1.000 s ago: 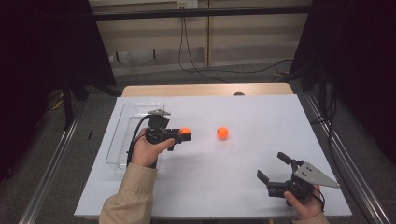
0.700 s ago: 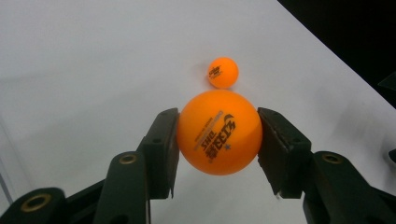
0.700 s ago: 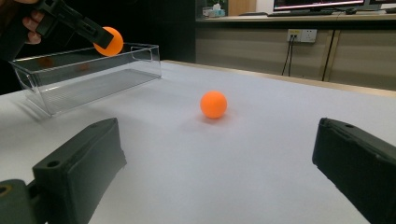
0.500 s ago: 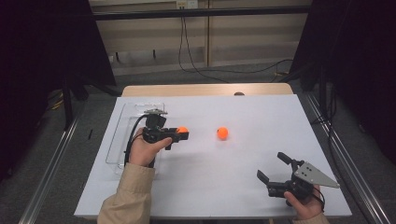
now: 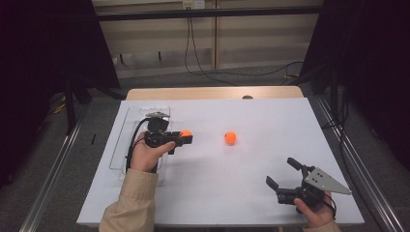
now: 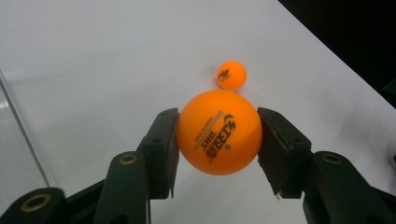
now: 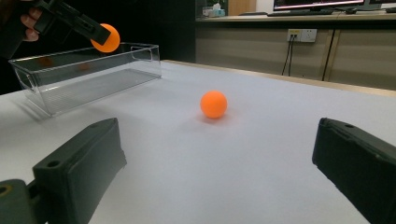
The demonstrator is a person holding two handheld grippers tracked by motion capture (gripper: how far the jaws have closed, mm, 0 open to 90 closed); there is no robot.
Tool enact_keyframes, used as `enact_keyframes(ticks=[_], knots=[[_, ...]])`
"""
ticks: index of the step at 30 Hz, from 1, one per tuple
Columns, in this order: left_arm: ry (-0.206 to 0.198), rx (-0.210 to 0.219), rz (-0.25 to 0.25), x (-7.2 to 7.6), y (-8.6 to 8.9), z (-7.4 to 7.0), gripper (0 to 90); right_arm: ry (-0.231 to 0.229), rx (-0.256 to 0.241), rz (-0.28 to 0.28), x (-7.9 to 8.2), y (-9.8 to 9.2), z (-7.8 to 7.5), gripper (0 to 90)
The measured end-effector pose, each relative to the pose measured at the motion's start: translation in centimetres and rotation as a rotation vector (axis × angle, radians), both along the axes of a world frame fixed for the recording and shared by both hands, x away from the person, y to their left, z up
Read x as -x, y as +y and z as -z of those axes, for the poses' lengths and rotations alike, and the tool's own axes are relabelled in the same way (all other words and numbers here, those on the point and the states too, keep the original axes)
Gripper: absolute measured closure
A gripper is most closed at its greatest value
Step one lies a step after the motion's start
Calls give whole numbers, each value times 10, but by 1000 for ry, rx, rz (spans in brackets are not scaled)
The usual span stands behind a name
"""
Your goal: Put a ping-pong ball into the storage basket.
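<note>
My left gripper is shut on an orange ping-pong ball, held above the white table just right of a clear plastic bin. From the right gripper view the held ball hangs over the bin's near end. A second orange ball lies loose on the table, in the left gripper view just past the held one, and mid-table in the right gripper view. My right gripper is open near the front right corner, nothing between its jaws.
The white tabletop spreads between the two grippers. A wooden strip borders its far edge. Metal rails run along the floor on both sides. Cables hang on the far wall.
My left gripper with its ball has drifted slightly left, toward the bin. The loose ball and the right gripper have stayed put.
</note>
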State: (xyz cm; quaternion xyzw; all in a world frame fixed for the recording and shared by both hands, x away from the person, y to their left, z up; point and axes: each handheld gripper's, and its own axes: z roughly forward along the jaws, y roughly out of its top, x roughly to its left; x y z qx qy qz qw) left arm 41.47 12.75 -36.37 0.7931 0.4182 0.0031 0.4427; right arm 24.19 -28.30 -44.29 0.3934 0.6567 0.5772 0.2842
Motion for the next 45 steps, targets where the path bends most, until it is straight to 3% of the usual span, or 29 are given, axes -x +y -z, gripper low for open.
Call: enact_keyframes(ticks=[45], knots=[[-5,13,-61,-3,29,-6,508,2,1,-2,0,0,0,11]])
